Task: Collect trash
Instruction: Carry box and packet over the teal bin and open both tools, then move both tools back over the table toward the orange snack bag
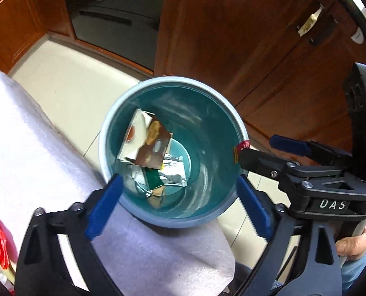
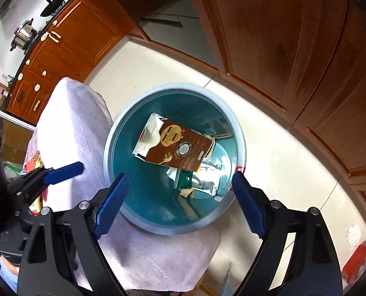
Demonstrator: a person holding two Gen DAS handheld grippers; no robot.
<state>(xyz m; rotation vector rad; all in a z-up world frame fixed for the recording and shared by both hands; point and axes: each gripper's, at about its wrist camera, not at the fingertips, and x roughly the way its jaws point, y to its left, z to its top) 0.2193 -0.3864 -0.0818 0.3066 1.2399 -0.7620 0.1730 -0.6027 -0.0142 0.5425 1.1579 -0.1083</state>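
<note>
Hovering both tools, left (image 1: 178,204) and right (image 2: 180,207), wide open, empty, above bin (image 1: 108,128); carton (image 1: 145,143) inside. We lift clear, avoiding rim.

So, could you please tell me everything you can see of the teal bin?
The teal bin is a round, plastic-looking bucket with a paler blue-grey rim, standing upright on the cream tiled floor beside a white cloth-covered surface. Inside lie a brown-and-white carton and silvery foil wrappers. A red label shows at its rim. Neither open hand-held gripper touches it.
</note>
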